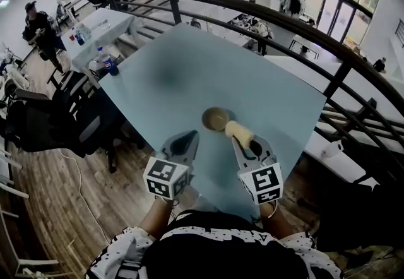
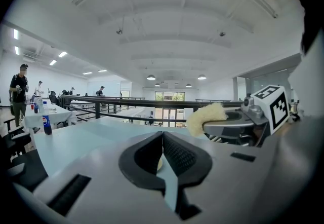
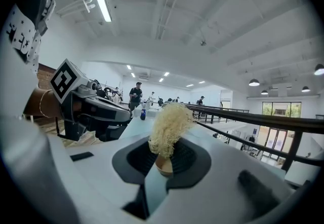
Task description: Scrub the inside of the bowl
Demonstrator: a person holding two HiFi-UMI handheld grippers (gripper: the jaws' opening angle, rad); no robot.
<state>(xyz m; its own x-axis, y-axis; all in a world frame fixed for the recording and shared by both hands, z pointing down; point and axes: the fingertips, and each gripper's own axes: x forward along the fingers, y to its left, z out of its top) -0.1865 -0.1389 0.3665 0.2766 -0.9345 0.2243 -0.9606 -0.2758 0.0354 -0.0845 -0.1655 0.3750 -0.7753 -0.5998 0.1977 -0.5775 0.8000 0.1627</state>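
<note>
On the table (image 1: 189, 63) the bowl (image 1: 214, 119) sat unheld, just ahead of both grippers. Our right gripper (image 1: 246, 144) was clamped on the stem of a scrubber (image 1: 239, 132) whose tip hung by the bowl's rim, while our left gripper (image 1: 183, 144) had its jaws pressed together on nothing. We judged the main risk was the bowl sliding or tipping once we scrubbed, since nothing braced it, and the scrubber twisting in that narrow grip under side load.
</note>
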